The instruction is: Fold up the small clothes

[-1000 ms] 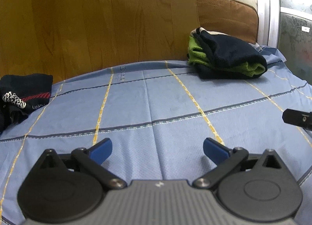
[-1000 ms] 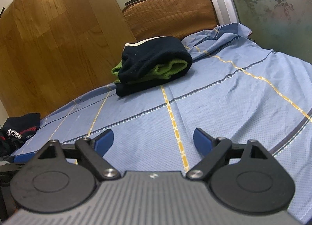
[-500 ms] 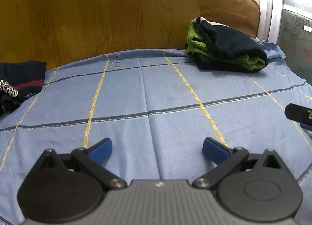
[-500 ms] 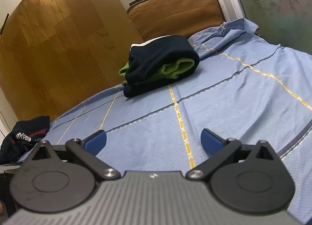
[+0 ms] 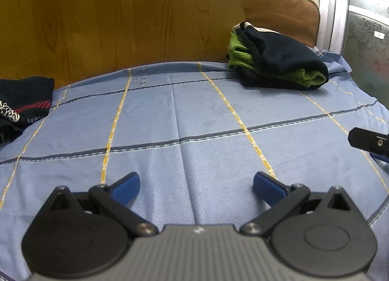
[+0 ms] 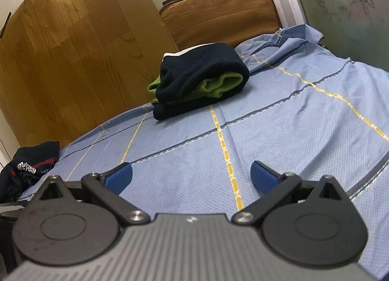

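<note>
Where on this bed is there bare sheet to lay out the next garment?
The widest bare stretch of the blue sheet is the middle, between the folded stack at the far right and the dark clothes pile on the left edge. The near right side in the right wrist view is also bare. Crowded only at those two spots.

A light-blue checked bedsheet with yellow and dark-grey lines (image 5: 194,115) spreads across the bed. Behind the sheet rises a honey-brown wood-grain panel (image 6: 73,49), taped at its upper edge with black strips. Right of that panel stands a brown padded headboard cushion (image 6: 218,11) against a cream wall. Further right of the panel, a frosted floral-patterned glass pane (image 6: 340,1) in a pale frame.
</note>
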A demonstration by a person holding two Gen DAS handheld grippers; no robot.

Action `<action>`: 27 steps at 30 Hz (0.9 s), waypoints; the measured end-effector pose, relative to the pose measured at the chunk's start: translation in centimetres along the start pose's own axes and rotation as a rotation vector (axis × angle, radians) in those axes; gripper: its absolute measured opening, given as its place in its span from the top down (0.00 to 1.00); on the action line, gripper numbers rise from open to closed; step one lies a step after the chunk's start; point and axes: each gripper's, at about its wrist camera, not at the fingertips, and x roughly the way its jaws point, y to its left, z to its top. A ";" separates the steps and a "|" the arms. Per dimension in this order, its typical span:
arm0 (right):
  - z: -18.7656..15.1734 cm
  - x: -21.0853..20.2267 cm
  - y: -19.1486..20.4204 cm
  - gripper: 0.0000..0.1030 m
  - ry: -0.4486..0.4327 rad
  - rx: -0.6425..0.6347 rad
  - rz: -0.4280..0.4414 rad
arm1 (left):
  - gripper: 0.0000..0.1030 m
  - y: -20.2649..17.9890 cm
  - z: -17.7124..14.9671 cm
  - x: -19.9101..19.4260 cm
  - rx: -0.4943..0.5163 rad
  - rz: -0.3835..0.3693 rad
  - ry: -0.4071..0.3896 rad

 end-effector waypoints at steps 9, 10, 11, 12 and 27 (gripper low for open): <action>-0.1 0.0 0.0 0.00 -0.003 0.005 0.001 | 0.00 -0.1 0.0 0.0 0.003 0.011 0.000; -0.1 0.0 0.0 0.00 -0.003 0.005 0.001 | 0.00 0.0 0.0 0.0 0.005 0.012 0.000; -0.1 0.0 0.0 0.00 -0.003 0.005 0.002 | 0.00 0.0 0.0 0.0 0.008 0.016 -0.001; -0.1 0.0 0.0 0.00 -0.003 0.006 0.003 | 0.00 -0.1 0.0 0.0 0.010 0.019 -0.002; -0.3 -0.7 -0.3 0.00 -0.037 0.039 -0.023 | 0.00 -0.6 -0.1 -0.3 0.056 0.077 -0.024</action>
